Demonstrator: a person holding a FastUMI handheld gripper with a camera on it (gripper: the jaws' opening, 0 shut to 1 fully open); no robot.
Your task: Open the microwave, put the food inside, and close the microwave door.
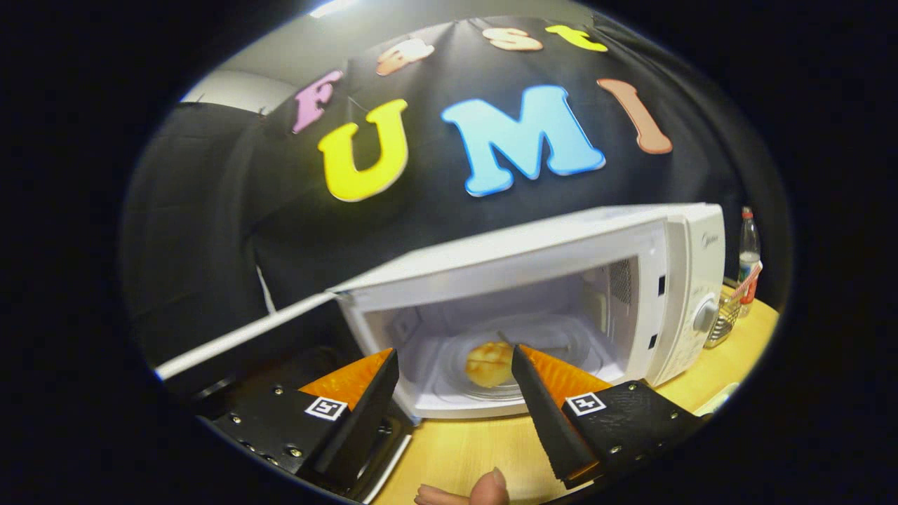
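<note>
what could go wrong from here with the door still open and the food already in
1. The gripper is open, its fingers level with the cavity mouth; swinging toward the microwave door could clip the microwave frame.
2. The door stands wide open beside the fingers, so a glancing push may slide off its edge.
3. A hard shove could shift the microwave on the table and jolt the food on the glass tray.
</note>
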